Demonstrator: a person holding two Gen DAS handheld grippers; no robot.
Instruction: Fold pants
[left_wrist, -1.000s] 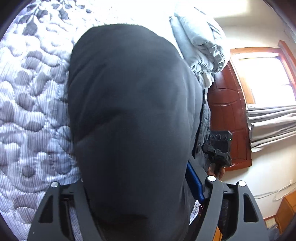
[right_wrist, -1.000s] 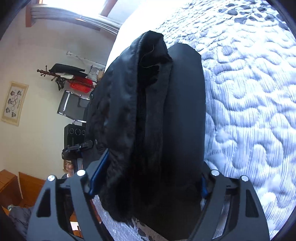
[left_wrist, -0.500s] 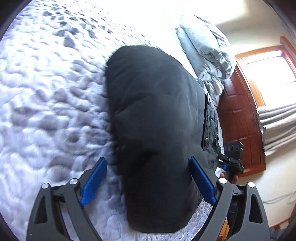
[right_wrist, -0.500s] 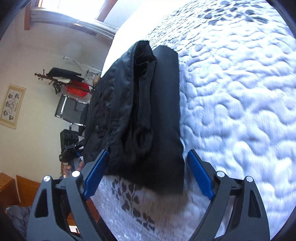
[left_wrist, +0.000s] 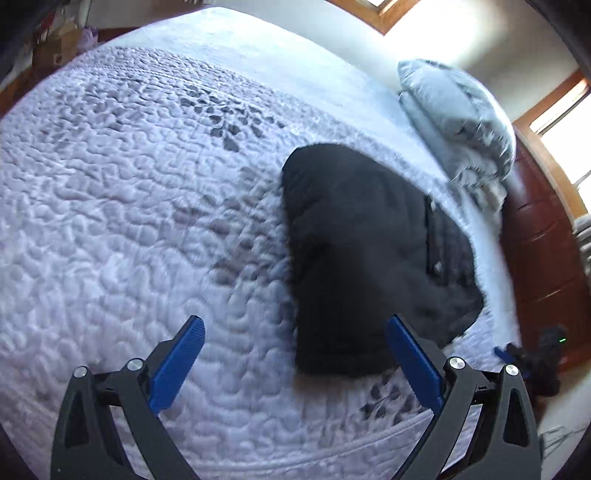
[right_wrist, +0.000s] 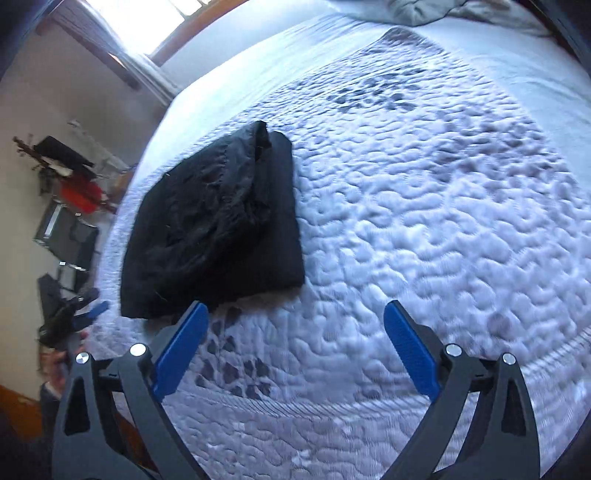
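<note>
Left wrist view shows the left hand-held gripper (left_wrist: 293, 328) with its blue pads spread wide and nothing between them; its jaws have just been opening. The pants (left_wrist: 365, 258) lie folded into a compact black bundle on the bed (left_wrist: 129, 203), ahead of this hand-held gripper and toward its right finger, whose pad overlaps the bundle's near corner in the picture without visibly pressing on it. A pale pillow (left_wrist: 454, 107) sits farther off, beyond the bundle.

From the right wrist view, the right hand-held gripper (right_wrist: 295, 325) also stands wide and empty, its jaws having just been opening as well. Here the pants (right_wrist: 214, 229) lie ahead and to the left, just past the left pad, with bare quilted bed (right_wrist: 443, 203) in front of the fingers.

Judging by the tidy stack and both tools clear of the cloth, the fold looks finished and this is the release and pull-away. The upper layer looks a bit rumpled along one edge, so any next move would call for smoothing or squaring it; otherwise little remains.

Both hand-held grippers point steeply down at the bed, set above it and clear of the bundle, each angled inward toward the pants from its own side.
</note>
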